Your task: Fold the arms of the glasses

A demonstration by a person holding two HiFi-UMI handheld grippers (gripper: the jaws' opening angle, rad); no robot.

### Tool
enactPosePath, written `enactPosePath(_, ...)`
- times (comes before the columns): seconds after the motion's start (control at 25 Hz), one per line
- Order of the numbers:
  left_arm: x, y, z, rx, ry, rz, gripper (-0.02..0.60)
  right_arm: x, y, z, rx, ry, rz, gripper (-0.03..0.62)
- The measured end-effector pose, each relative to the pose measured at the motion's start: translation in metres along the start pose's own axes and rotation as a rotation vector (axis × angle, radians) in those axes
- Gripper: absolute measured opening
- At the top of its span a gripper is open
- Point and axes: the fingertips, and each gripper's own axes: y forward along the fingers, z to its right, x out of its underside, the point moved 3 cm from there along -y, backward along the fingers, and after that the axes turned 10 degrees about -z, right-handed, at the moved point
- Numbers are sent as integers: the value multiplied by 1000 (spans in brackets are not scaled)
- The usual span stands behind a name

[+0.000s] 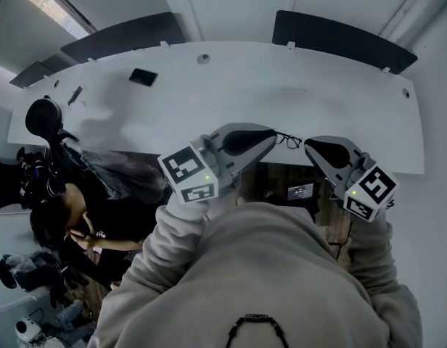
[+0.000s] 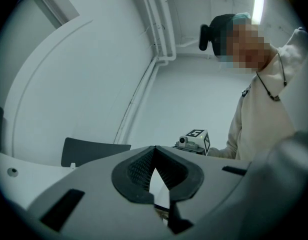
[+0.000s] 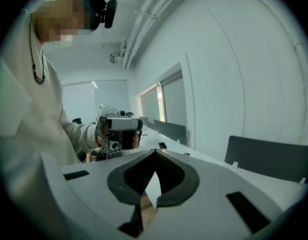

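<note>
Both grippers meet tip to tip over the near edge of the white table [image 1: 281, 85], with the glasses [image 1: 289, 141] between them.

The left gripper [image 1: 271, 138] has its jaws clenched, the ribbed pads meeting at the tip in its own view [image 2: 154, 153], and the right gripper [image 1: 309, 145] is clenched the same way [image 3: 155, 154]. The glasses show only in the head view, as a thin dark wire shape running from the left gripper's tip to just beside the right one. They are too small to tell whether either pinch has caught the frame. Each gripper view looks over its closed jaws at the other gripper (the person's pale sleeve sits behind it). Dark panels [image 1: 339, 38] stand along the table's far edge.
</note>
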Motion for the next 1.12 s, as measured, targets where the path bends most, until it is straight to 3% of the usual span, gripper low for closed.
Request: enactPosePath(1.12, -2, 2, 1, -13, -14, 31, 6, 1, -7, 5, -6, -15, -10, 21)
